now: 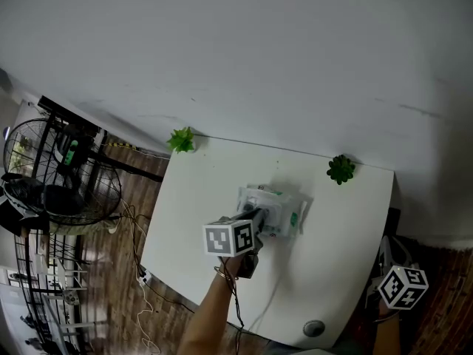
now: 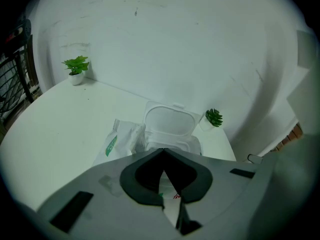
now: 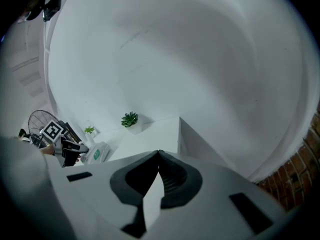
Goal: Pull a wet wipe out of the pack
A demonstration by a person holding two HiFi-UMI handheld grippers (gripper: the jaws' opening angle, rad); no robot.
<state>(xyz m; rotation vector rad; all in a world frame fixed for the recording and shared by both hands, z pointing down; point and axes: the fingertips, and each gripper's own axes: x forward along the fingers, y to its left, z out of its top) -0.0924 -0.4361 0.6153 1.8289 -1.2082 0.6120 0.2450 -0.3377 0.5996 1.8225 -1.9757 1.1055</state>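
The wet wipe pack (image 1: 277, 211) lies in the middle of the white table (image 1: 214, 191), its white flip lid (image 2: 167, 120) standing open. My left gripper (image 1: 258, 215) reaches onto the pack's near left part. In the left gripper view its jaws meet at the tips (image 2: 162, 151), right in front of the lid and over the opening. No wipe shows between them. The pack's printed film (image 2: 120, 141) lies crumpled to the left. My right gripper (image 3: 159, 155) is held off the table's right edge, shut and empty; its marker cube (image 1: 403, 287) shows at lower right.
Two small potted plants stand at the table's far edge, one at the left corner (image 1: 181, 140), one toward the right (image 1: 341, 168). A round grey disc (image 1: 314, 328) sits near the front edge. A standing fan (image 1: 59, 180) and cables occupy the floor at left.
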